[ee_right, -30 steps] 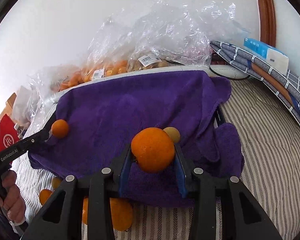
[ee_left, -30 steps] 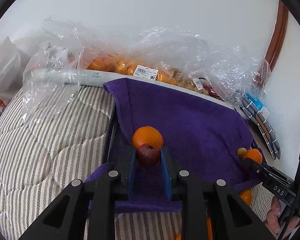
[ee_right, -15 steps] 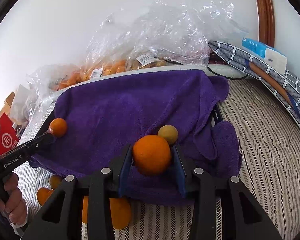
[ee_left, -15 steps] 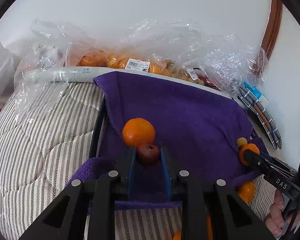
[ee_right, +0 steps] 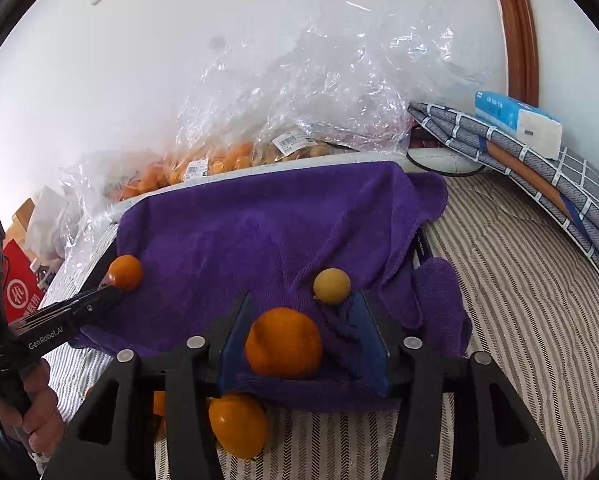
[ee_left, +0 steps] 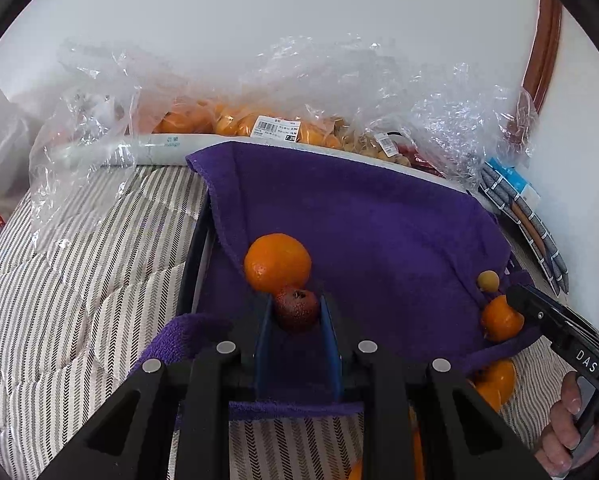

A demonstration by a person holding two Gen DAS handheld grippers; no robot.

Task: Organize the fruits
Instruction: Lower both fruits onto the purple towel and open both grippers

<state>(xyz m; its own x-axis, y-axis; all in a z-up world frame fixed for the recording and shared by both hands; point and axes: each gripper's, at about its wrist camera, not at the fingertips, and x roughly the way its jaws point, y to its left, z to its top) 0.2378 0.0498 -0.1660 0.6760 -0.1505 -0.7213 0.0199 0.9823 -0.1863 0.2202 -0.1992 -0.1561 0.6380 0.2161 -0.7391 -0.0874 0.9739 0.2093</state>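
Striped bed under a white wall, purple towel draped over a tray, bagged fruit behind.
Left tongs clamped on a dark red fruit, just beside an orange on the towel. Right tongs opening, pads clear of the orange lying between them; small yellow fruit close behind.

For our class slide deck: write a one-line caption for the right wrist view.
Right gripper opening around a round orange fruit on the purple towel, a small yellow-brown fruit just beyond.
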